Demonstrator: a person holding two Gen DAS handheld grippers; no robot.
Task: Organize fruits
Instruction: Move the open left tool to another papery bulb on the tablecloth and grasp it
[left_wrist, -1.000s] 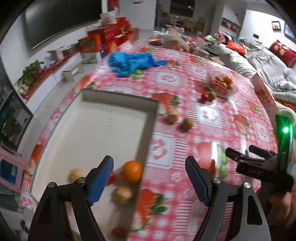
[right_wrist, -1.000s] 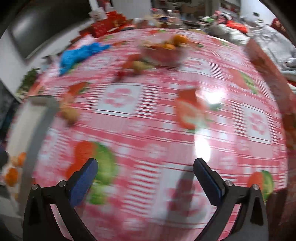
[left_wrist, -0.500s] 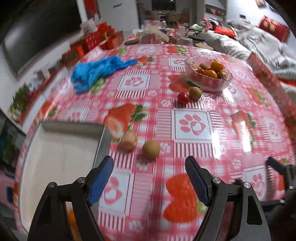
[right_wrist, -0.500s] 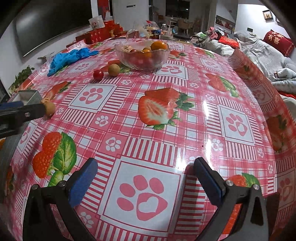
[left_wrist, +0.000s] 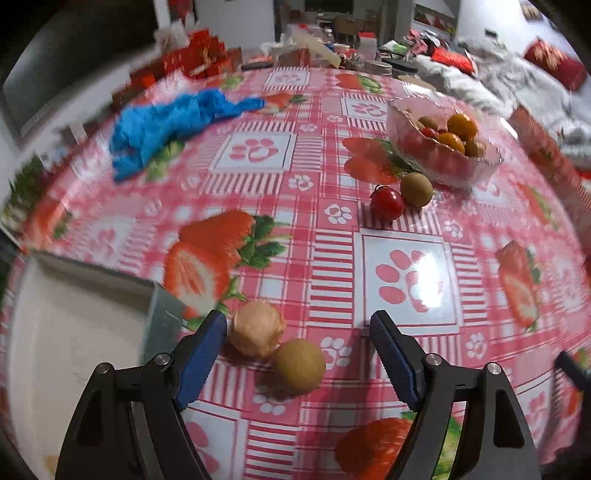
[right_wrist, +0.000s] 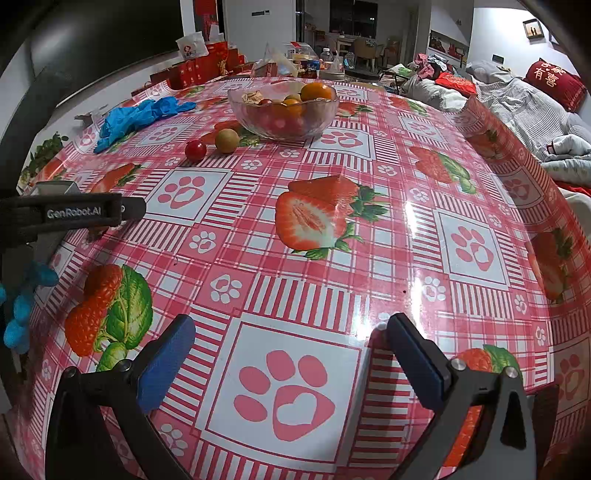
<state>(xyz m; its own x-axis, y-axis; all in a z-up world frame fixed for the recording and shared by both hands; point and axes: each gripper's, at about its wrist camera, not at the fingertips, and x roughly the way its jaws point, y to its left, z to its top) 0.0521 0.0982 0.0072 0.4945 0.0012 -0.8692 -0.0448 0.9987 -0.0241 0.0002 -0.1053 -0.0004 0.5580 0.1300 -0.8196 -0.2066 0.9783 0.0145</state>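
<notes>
My left gripper is open, low over the table. A pale peach-coloured fruit and a brown round fruit lie touching each other between its fingers. The grey tray sits at the left. A glass bowl of fruit stands far right, with a cherry tomato and a brown fruit in front of it. My right gripper is open and empty over the tablecloth; the bowl, tomato and brown fruit lie far ahead.
A crumpled blue glove lies at the far left of the table, also in the right wrist view. The left gripper's body shows at the left edge there. Red boxes and clutter stand behind the table; a bed is on the right.
My left gripper has moved forward from over the tray to the two loose fruits, which now lie between its fingers. The right gripper has hardly moved since half a second ago.
</notes>
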